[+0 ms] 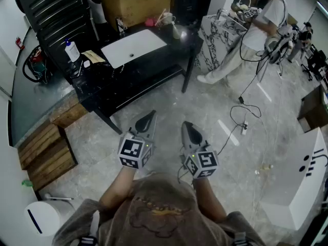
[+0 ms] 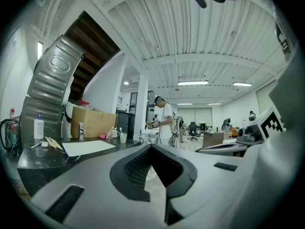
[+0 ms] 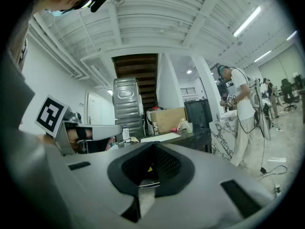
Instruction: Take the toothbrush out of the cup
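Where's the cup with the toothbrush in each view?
Head view: cup at top centre, at the right end of the black counter.
Left gripper view: cup left of centre, on the counter's right end.
Right gripper view: cup right of centre, on the counter's right end.
Shared landmark: cardboard box, left of the cup in all three views.

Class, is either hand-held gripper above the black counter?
No, left hand-held gripper and right hand-held gripper are over floor, short of the counter.

countertop (image 1: 174,47): glossy stone | basin (image 1: 134,47): smooth | box (image 1: 138,6): matt cardbd | steps (image 1: 46,155): rough wood | floor (image 1: 215,111): smooth, stone-like
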A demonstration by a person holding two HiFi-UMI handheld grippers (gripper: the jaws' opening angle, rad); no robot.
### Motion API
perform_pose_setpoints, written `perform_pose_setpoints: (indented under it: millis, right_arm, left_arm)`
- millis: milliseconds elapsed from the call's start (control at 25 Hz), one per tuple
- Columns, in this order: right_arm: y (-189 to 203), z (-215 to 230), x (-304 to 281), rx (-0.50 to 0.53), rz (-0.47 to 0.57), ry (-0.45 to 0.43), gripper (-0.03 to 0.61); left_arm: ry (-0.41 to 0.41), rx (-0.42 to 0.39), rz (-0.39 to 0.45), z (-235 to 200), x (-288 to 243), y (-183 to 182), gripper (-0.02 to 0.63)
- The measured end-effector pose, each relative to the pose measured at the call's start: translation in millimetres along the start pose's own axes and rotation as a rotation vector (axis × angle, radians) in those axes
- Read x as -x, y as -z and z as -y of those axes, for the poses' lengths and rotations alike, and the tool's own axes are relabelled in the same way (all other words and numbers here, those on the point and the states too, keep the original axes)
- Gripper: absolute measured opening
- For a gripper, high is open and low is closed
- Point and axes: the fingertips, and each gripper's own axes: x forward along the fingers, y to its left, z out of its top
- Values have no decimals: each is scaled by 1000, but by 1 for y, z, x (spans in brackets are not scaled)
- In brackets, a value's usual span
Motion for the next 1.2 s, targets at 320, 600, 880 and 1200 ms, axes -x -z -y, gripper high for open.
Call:
perform_pose_setpoints:
  millis: [320, 600, 880, 1200]
  right_arm:
    - [0, -16, 0, 24, 12, -5, 5]
    - [-7, -11, -12, 26, 34, -11, 6]
    - [-15, 5, -46, 27, 49, -23, 6]
    - [-21, 38, -88, 27, 60, -19, 6]
  left_arm:
    - [18, -4, 7, -10, 3, 3, 2]
    - [34, -6, 14, -14, -7, 2, 2]
    - [20, -14, 27, -34, -36, -1, 2]
    - [26, -9, 20, -56, -87, -1, 2]
